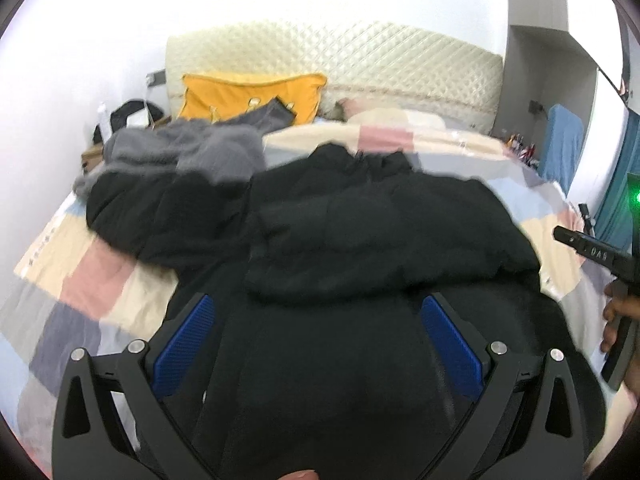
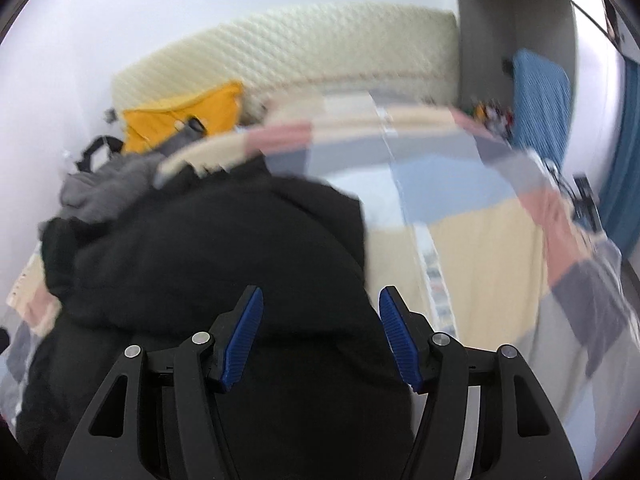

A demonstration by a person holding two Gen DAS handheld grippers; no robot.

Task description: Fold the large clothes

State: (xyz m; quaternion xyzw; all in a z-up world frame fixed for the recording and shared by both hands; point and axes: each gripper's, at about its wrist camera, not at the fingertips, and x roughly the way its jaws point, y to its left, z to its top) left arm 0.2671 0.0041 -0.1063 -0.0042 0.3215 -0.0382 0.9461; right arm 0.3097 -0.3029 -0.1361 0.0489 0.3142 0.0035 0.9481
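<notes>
Both tools hang above the bed (image 1: 132, 292) with their jaws apart and nothing clamped. The left tool (image 1: 316, 344) stands widest, its blue pads (image 1: 184, 348) well clear of the cloth beneath; the right tool (image 2: 320, 336) is spread less, and the fabric seen between its pads appears to lie below them, not pinched. Judging by that, the black jacket (image 1: 380, 232) is lying loose so its layers can settle, and the tools sit over it to look for the next edge to take.

The jacket lies directly ahead of and under both tools, across the patchwork quilt. It is a thick, padded, matt black garment, bulky and puffed, with a heavy fold running across it just beyond the left tool's fingertips. Its upper part, perhaps a collar or hood, bunches at the far side. Blur hides the seams.

Beyond it and to the left of the tool lies a grey garment (image 1: 180, 148), touching the jacket, and farther still a yellow cushion (image 1: 248, 96) against the quilted headboard (image 1: 360, 52).
</notes>
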